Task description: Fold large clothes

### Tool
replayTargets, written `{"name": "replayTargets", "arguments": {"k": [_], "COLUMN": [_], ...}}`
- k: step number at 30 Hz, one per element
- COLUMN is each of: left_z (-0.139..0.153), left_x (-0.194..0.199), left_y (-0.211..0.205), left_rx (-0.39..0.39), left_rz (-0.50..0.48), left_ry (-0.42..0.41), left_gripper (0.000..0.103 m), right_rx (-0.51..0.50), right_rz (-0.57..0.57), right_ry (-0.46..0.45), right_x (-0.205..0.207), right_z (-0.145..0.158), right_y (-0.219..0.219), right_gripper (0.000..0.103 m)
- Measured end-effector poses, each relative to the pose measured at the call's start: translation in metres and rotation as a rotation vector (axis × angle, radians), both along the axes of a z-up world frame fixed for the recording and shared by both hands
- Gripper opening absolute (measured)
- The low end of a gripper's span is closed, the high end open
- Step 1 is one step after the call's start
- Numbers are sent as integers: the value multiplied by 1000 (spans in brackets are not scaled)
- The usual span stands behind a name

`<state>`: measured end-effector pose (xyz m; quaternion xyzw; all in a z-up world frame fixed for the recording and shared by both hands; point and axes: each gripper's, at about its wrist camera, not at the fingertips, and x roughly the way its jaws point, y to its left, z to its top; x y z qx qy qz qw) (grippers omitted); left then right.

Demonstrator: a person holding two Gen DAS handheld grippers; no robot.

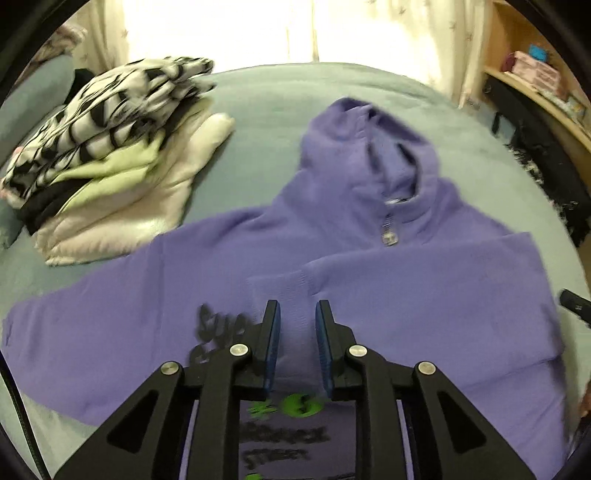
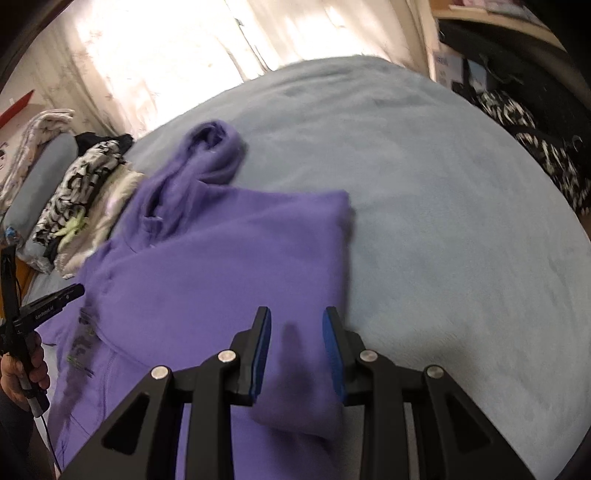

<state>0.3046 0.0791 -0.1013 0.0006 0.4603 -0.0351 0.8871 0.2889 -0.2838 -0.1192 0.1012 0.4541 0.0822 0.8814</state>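
Folding a purple hoodie (image 1: 369, 280) laid face-up on the blue-grey bed (image 2: 424, 184).

One sleeve (image 2: 229, 258) already lies across the chest; the other looks spread out, though blur hinders. Left gripper (image 1: 297, 314) and right gripper (image 2: 297, 321) both hover spread, holding nothing. Next, probably, pinch the outstretched sleeve (image 1: 92, 317) and carry it inward, beside the stack of folded clothes (image 1: 110, 155).

Purple hoodie (image 1: 369, 280), blurry black print; grey-blue bedspread (image 2: 443, 192); black-white patterned pile (image 1: 110, 110).

Backlit curtains (image 1: 369, 33) glare white; both views motion-blurred (fisheye bends, darkens edges).
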Motion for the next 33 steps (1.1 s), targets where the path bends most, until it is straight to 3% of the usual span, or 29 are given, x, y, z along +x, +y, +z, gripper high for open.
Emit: {"name": "replayTargets", "arguments": {"k": [8,13,16,21,29,33], "left_z": [-41,-55,-56,-52,-40,-46], "left_x": [40,50,52,52,11,3], "left_y": [-40,-38,-40,-40,-38,-36], "left_rx": [24,29,36,0,-24,-19], "left_rz": [2,13,-3,8,-37,-43], "left_ry": [111,137,140,156,149,159], "left_gripper": [17,17,17,17,25,25], "right_rx": [-14,-136,-67,-84,28,-36], "right_rz": [95,-25,-61,-119,75,109], "right_ry": [84,66,101,76,127,156], "right_x": [65,94,100,78,9,-8], "right_z": [-28,-35,-37,-17,-13,-29], "right_y": [57,27,-9,-31,26,46], "right_gripper": [29,26,0,5,8,11]}}
